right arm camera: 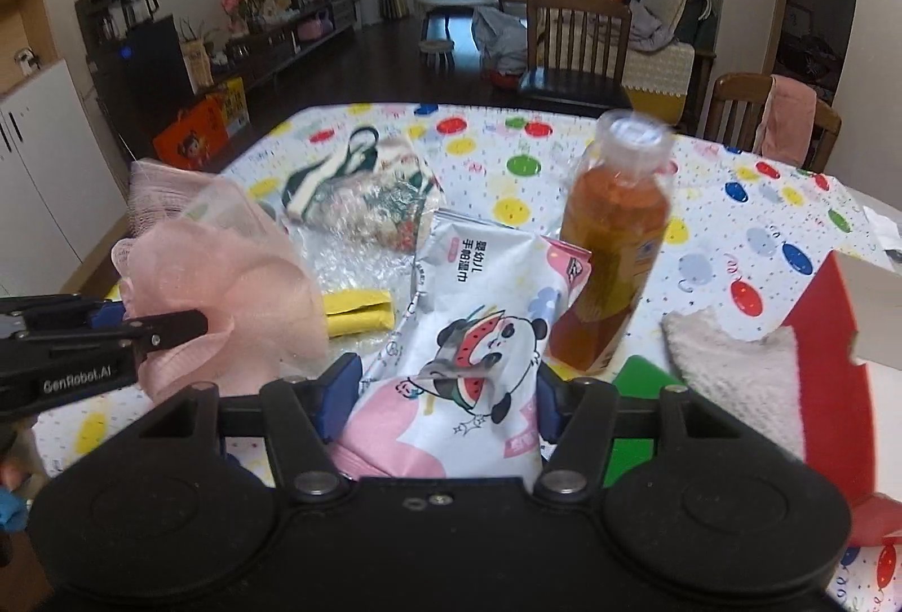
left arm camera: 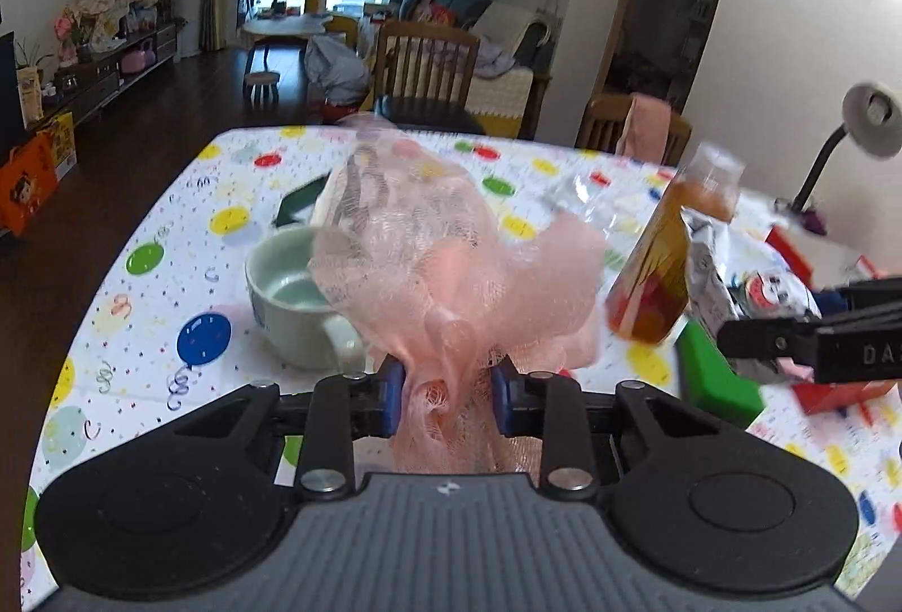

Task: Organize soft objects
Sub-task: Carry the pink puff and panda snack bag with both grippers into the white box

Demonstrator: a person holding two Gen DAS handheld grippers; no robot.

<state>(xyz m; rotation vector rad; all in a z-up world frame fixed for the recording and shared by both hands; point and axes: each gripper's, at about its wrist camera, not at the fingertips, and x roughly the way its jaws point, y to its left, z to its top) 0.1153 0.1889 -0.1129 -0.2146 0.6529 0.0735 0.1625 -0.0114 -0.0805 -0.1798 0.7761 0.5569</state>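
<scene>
My left gripper is shut on a pink mesh bath puff and holds it above the balloon-print tablecloth. The puff also shows at the left of the right wrist view, with the left gripper clamped on it. My right gripper is shut on a white and pink wet-wipe pack with a panda print. The pack shows at the right of the left wrist view, with the right gripper's finger in front of it.
A pale green mug stands left of the puff. An orange drink bottle stands by the pack. A yellow cloth, a patterned pouch, bubble wrap, a green block, a white towel in a red box, a desk lamp.
</scene>
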